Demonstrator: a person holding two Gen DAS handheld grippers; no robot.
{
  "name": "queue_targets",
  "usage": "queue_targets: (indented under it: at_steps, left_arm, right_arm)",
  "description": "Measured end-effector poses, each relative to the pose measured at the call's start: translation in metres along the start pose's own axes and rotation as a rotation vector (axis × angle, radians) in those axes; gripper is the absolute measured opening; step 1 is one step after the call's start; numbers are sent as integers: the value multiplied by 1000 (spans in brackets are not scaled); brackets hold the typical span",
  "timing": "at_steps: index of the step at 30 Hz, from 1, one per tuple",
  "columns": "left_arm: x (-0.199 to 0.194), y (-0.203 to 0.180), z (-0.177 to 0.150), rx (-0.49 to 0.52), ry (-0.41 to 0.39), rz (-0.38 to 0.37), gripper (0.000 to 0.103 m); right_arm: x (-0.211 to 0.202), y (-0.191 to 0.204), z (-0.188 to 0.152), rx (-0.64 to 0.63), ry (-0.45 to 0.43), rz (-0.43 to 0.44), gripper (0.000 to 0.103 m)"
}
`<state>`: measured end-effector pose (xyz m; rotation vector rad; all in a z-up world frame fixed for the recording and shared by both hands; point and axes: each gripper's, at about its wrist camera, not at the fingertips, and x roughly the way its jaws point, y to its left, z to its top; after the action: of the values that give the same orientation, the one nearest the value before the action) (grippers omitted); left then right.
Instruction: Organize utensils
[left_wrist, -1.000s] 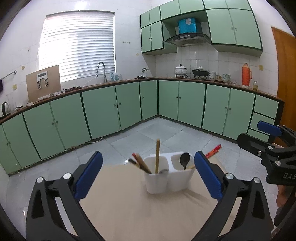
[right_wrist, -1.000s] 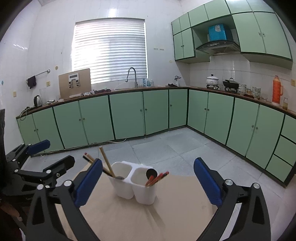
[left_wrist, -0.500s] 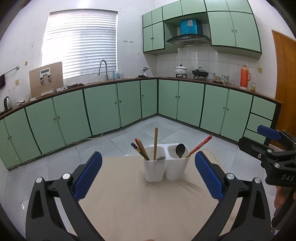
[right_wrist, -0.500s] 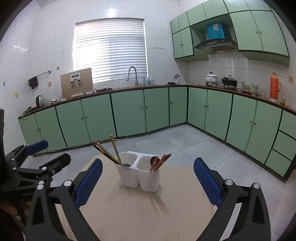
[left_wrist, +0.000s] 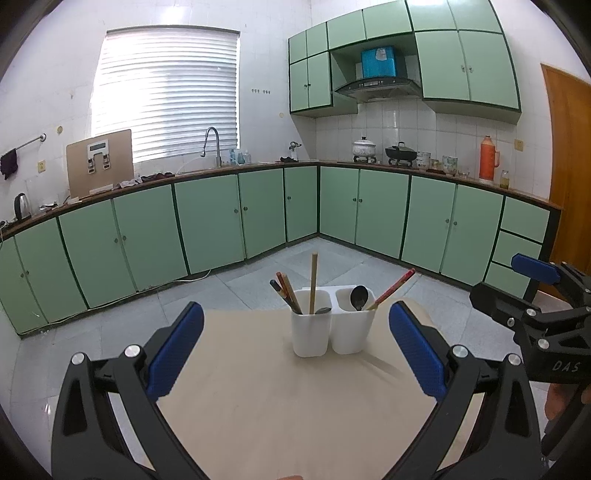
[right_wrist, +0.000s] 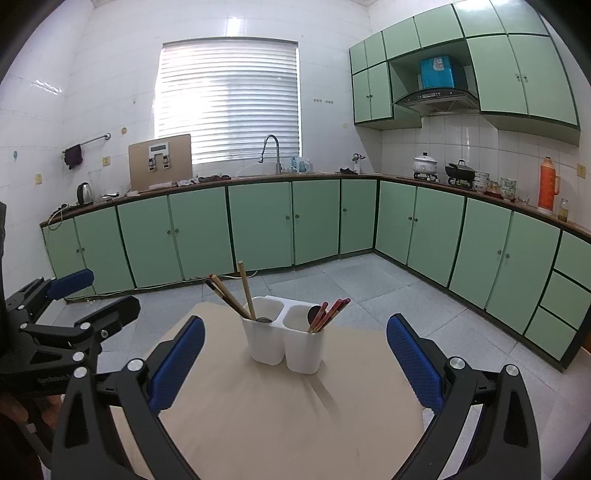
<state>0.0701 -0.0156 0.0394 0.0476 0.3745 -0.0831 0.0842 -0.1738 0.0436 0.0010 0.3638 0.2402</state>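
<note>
A white two-compartment utensil holder (left_wrist: 330, 326) stands on a beige table (left_wrist: 280, 402). Its left cup holds a wooden chopstick (left_wrist: 313, 280), dark and brown chopsticks (left_wrist: 286, 295) and a metal spoon bowl. Its right cup holds a black spoon (left_wrist: 358, 297) and red chopsticks (left_wrist: 393, 288). The holder also shows in the right wrist view (right_wrist: 286, 339). My left gripper (left_wrist: 295, 349) is open and empty, short of the holder. My right gripper (right_wrist: 295, 354) is open and empty, also short of it. The right gripper also shows at the right edge of the left view (left_wrist: 532, 295).
The table's far edge (right_wrist: 207, 306) lies just behind the holder, with grey tiled floor (left_wrist: 332, 254) beyond. Green cabinets (left_wrist: 207, 221) line the walls. The left gripper shows at the left of the right view (right_wrist: 66, 306).
Both grippers have drawn back and risen from the holder, so it looks smaller and farther away. The utensils in the holder have not moved.
</note>
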Motion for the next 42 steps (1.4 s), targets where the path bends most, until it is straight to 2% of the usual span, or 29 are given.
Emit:
queue_targets:
  at_steps: [42]
  left_arm:
    - [-7, -5, -3, 4, 2, -4, 97]
  right_arm:
    - [-5, -1, -3, 16, 2, -2, 97]
